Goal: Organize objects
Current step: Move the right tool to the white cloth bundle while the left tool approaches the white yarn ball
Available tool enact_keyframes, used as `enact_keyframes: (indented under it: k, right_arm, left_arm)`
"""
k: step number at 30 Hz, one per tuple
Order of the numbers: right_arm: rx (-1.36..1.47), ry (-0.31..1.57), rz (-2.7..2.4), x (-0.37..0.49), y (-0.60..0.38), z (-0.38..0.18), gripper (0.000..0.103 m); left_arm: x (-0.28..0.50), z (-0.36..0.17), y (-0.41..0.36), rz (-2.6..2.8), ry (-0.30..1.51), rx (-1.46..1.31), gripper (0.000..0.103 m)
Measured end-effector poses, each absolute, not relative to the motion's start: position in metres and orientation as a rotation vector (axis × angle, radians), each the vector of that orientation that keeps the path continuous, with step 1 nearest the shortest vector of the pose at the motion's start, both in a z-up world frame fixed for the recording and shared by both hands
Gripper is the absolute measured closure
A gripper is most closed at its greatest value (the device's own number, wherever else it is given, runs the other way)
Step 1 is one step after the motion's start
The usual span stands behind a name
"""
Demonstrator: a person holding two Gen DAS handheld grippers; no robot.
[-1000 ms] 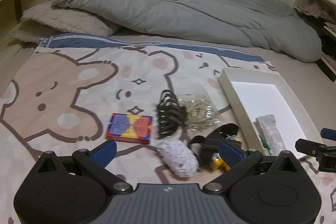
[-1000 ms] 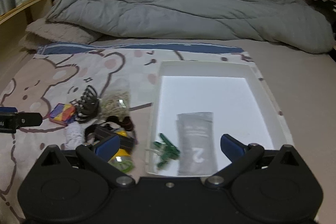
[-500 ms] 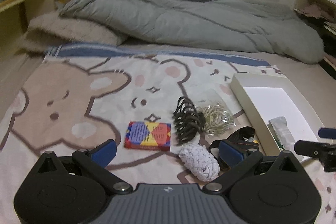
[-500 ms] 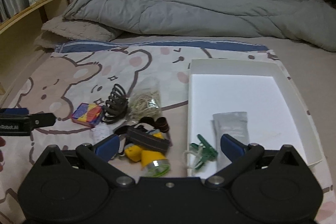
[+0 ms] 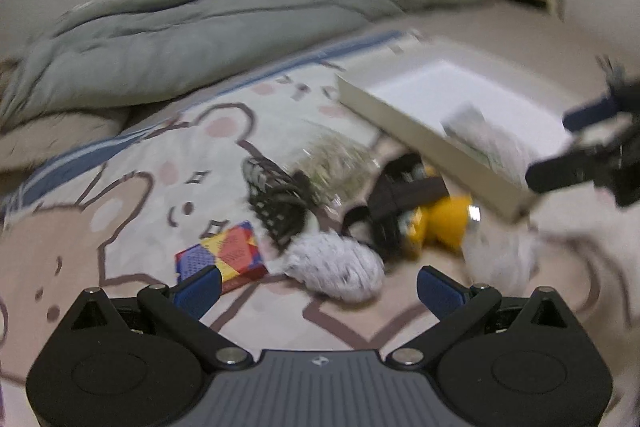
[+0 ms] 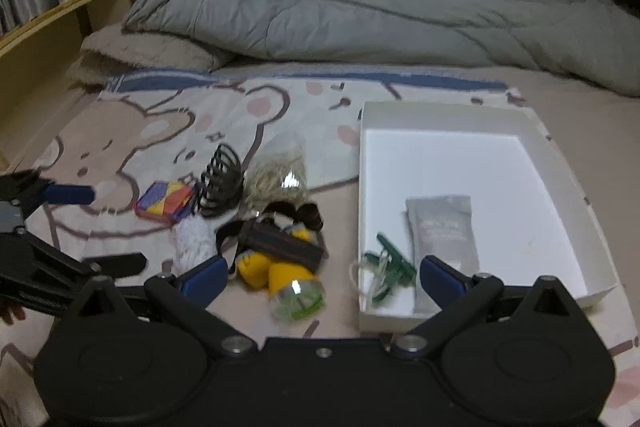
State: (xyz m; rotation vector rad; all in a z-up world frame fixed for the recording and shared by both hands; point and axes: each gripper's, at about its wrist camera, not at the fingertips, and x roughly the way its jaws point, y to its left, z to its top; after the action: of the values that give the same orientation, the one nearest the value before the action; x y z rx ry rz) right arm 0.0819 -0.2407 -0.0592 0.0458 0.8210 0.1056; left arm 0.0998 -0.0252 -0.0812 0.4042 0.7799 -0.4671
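Sorting status: early — two items boxed, most of the pile still out, by my reading.

Left wrist view
- Left gripper [image 5: 318, 279]: jaws wide, holding nothing; tilted, low over the pile, the white bundle [image 5: 334, 267] just ahead between its tips.
- Card box [image 5: 224, 255]: on the bear sheet [image 5: 100, 227], beside the left fingertip.
- Hair claw [image 5: 276, 203]: behind the bundle, touching the bag of bands [image 5: 336, 157].
- Yellow toy [image 5: 440, 221]: under a dark strap, close to the tray [image 5: 420, 135] wall.
- Right gripper [image 5: 576, 147]: over the tray's near corner — picture blurred here.

Right wrist view
- Right gripper [image 6: 322, 279]: jaws wide, empty; level, aimed between the pile and the tray [image 6: 362, 195].
- In tray: grey sachet [image 6: 442, 231] and green clip [image 6: 390, 263], both near the front wall.
- Left outside: card box [image 6: 164, 203], hair claw [image 6: 220, 183], bag of bands [image 6: 278, 175], white bundle [image 6: 192, 239], yellow toy [image 6: 276, 267] with strap, and a dark hair tie [image 6: 308, 213].
- Left gripper [image 6: 80, 227]: at the pile's left edge, jaws apart.
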Motion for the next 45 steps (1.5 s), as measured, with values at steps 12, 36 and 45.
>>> enact_keyframes:
  k: [12, 36, 45]
  right_arm:
    - [0.208, 1.093, 0.155, 0.093, -0.250, -0.109, 0.000]
    - [0.041, 1.199, 0.376, 0.116, -0.235, -0.147, 0.024]
    - [0.043, 1.204, 0.417, 0.115, -0.239, -0.145, 0.030]
  left_arm:
    - [0.111, -0.106, -0.042, -0.568, 0.775, 0.516, 0.001]
    - [0.166, -0.141, -0.037, -0.615, 0.838, 0.459, 0.001]
    - [0.169, -0.149, -0.048, -0.656, 0.894, 0.447, 0.002]
